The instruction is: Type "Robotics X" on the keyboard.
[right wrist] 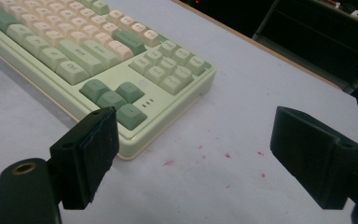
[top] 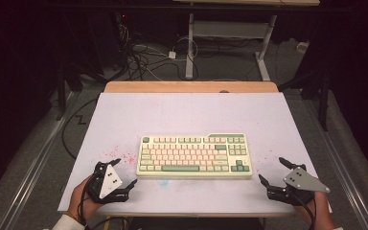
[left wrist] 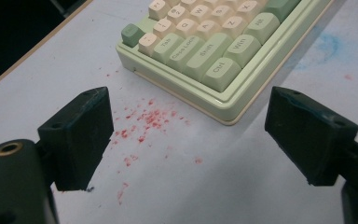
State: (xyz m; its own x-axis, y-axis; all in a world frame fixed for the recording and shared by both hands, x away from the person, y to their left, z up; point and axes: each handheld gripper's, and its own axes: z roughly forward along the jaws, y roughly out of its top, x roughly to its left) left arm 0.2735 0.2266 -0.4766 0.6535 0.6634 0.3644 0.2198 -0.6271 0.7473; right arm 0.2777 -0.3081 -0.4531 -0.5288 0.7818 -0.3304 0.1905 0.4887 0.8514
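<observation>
The keyboard (top: 194, 155) is lying flat near the middle of the white table (top: 187, 112), with nothing gripping it. I am holding the left gripper (top: 124, 173) just off its near left corner and the right gripper (top: 271, 170) off its near right corner, both with jaws spread wide. I judge this the approach step; next I need to bring each gripper in toward the keyboard's ends.

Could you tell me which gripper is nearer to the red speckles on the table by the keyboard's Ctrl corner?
Left. The left gripper sits just below the red speckles, jaws open toward them; the right gripper waits past the keyboard's opposite end.
</observation>
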